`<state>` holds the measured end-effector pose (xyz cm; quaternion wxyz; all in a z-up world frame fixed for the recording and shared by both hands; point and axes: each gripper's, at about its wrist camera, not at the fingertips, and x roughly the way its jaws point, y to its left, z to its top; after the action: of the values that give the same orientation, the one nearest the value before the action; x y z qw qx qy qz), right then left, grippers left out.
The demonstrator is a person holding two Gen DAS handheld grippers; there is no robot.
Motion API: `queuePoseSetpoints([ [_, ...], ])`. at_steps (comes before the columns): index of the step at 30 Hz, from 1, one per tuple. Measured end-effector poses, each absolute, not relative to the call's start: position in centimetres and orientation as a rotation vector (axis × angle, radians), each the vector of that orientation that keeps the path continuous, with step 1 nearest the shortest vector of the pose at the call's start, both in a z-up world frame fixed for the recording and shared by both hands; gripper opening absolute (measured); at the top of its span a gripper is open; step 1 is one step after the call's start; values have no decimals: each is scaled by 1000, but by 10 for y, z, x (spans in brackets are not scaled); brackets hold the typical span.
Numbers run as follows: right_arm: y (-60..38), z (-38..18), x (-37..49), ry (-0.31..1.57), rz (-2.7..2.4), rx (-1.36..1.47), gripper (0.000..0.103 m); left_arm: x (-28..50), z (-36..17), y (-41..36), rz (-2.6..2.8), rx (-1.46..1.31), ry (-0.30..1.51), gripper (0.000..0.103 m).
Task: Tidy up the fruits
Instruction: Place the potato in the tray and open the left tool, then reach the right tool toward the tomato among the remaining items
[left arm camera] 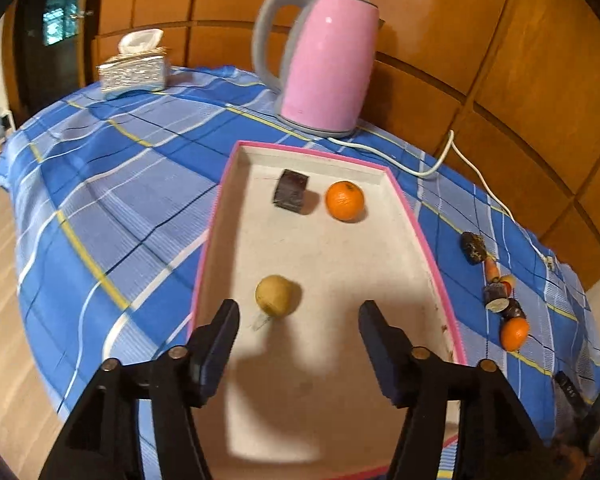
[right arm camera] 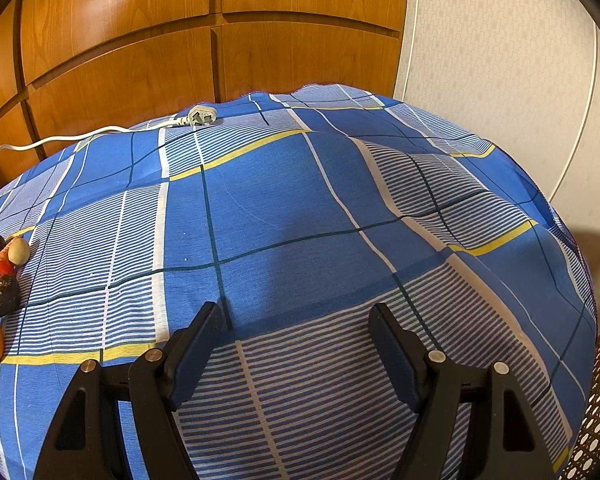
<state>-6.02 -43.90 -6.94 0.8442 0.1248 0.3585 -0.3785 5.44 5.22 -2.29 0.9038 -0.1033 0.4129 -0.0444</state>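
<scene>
Where the left wrist view looked down over the table, the left gripper (left arm camera: pixel 298 312) hung above the near end of a pink-rimmed tray (left arm camera: pixel 416 216), its fingers standing wide with nothing between them; a yellowish round fruit (left arm camera: pixel 276 294) lay on the tray floor just beyond the left finger, apart from both pads.

Tray contents, upper part of that frame: one dark block-shaped piece (left arm camera: pixel 291 192) and, just right of it, one orange (left arm camera: pixel 345 201), the two not touching.

Right edge of the same frame, on the blue checked cloth (left arm camera: pixel 112 184): a loose row of fruit pieces (left arm camera: pixel 496 280) outside the tray, dark lumps, small reddish and pale items, with a second orange (left arm camera: pixel 514 333) at the lower end.

Upper centre: a pink kettle (left arm camera: pixel 328 64) with grey handle, standing on its base behind the tray; its white cord (left arm camera: pixel 440 160) ran off right along the table. Upper left: a tissue box (left arm camera: pixel 136 70).

Right wrist view: the right gripper (right arm camera: pixel 296 316) was held over bare cloth at lower centre, fingers wide and empty. The same row of pieces appeared at the left edge, well apart from it. A white plug (right arm camera: pixel 200 116) lay at the table's far edge, upper left of centre, before wooden panelling (right arm camera: pixel 120 40).
</scene>
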Motion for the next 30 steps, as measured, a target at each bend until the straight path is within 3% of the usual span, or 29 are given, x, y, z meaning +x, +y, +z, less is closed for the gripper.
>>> queuePoseSetpoints([
  [3,-439,-69,-60,758,-800,262,77,44,-24,58,-54,-206,832,79],
  [5,-440,-70,-60,760,-800,261,77,37,-25,61,-38,-206,819,81],
  [30,-407,-55,-21,880,-526,307,75,31,-48,58,-35,-206,878,87],
])
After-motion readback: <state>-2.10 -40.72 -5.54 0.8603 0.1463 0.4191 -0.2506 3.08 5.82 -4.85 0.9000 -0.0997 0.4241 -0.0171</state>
